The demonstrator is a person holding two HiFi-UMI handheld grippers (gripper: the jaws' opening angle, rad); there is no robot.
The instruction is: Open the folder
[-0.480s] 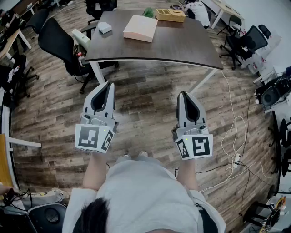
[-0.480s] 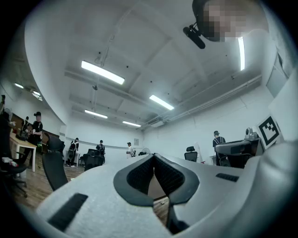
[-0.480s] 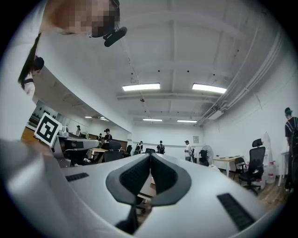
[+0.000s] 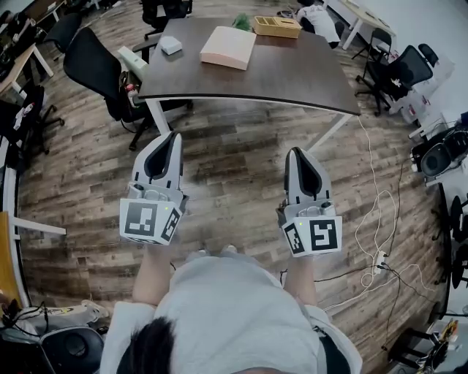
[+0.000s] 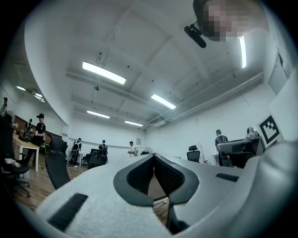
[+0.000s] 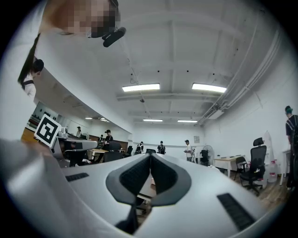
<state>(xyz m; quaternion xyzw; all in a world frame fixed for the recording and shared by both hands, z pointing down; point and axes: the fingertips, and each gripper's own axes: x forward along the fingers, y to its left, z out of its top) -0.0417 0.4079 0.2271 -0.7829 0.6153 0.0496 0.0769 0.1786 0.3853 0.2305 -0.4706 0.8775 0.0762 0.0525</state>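
A pale pink folder lies closed and flat on the dark brown table, far ahead of me in the head view. My left gripper is held over the wooden floor, well short of the table, its jaws shut with nothing between them. My right gripper hangs level with it to the right, jaws also shut and empty. In the left gripper view the left gripper points slightly upward across the room, and the right gripper does the same in its own view. Neither gripper view shows the folder.
On the table also sit a small white box, a wooden tray and a green plant. Black office chairs stand left of the table and others at right. Cables trail over the floor at right. Several people stand in the distance.
The head view has drifted slightly, so the table and folder sit a touch further right. Both grippers hold nearly the same place.
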